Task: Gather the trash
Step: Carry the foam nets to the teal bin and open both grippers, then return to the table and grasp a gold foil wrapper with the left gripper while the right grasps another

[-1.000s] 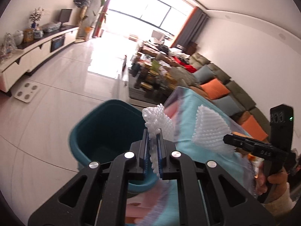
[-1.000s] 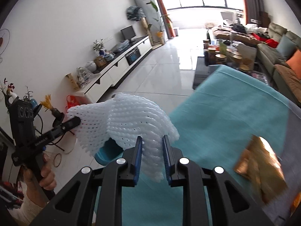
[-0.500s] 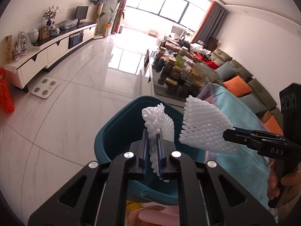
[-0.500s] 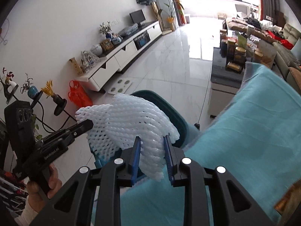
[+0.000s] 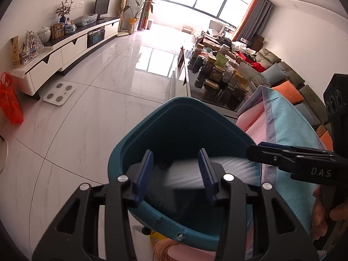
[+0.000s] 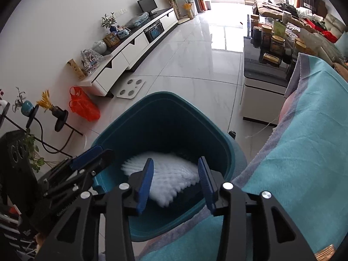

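Tiled floor; foam net inside teal bin, beyond open right gripper.

White foam net motion-blurred in left view, mesh unreadable, its lower part hidden behind the left gripper fingers. Bin floor under the net is hidden. Gold object right of the right gripper, cut off by the frame edge.

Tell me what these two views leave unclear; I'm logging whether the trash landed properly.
- Foam net: motion-blurred in both views, so whether it has settled is unclear.
- Bin bottom: dark, partly behind the left gripper and right gripper.
- Gold wrapper on the cloth: cut by the right view's edge.
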A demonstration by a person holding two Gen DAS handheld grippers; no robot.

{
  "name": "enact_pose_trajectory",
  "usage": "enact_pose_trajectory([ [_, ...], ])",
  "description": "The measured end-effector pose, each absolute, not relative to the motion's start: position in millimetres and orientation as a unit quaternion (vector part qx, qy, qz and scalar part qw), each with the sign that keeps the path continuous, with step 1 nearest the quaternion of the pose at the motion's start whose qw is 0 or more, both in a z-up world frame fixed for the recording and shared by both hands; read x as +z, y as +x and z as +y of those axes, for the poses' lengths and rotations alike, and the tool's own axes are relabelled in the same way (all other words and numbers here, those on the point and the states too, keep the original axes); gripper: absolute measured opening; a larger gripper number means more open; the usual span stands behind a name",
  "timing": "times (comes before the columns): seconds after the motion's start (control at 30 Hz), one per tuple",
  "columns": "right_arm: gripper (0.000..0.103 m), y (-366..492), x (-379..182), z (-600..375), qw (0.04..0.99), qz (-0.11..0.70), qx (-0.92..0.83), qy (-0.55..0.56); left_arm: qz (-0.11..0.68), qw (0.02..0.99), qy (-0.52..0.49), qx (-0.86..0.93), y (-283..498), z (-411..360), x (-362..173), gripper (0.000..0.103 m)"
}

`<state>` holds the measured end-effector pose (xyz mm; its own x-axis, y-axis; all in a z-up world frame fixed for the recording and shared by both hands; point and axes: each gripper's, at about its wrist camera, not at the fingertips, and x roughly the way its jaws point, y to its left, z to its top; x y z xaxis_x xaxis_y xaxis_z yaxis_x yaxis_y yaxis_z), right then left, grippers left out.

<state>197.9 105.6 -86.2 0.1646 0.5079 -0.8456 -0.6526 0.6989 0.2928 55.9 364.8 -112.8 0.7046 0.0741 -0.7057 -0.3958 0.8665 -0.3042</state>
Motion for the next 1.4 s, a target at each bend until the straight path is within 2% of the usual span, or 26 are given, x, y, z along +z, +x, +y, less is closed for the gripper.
enact_pose_trajectory([
  [0.17,0.045,191.8,-70.8,89.8,0.762,0.508,0.399,-0.047,0.332,0.909,-0.212,0.134,47.5,352.8,-95.4,0.054],
  [0.33,0.052,172.1,-40.3,57.7,0.778,0.464,0.421,-0.043,0.282,0.937,-0.177,0.108,28.0,321.3,-63.4,0.076],
  [0.5,0.06,148.8,-6.3,4.0,0.809,0.411,0.418,-0.042,0.261,0.955,-0.133,0.043,18.2,270.9,-37.2,0.084],
  [0.8,0.061,121.4,25.7,-143.1,0.862,0.367,0.349,0.012,0.286,0.948,-0.064,-0.123,38.0,136.0,-29.8,0.085],
  [1.0,0.063,105.8,22.9,-231.2,0.89,0.362,0.273,0.044,0.32,0.931,-0.03,-0.172,57.9,63.3,-44.1,0.085],
  [1.4,0.065,56.6,-14.3,-360.0,0.896,0.395,0.158,0.124,0.379,0.913,-0.007,-0.149,89.0,36.3,-66.9,0.085],
])
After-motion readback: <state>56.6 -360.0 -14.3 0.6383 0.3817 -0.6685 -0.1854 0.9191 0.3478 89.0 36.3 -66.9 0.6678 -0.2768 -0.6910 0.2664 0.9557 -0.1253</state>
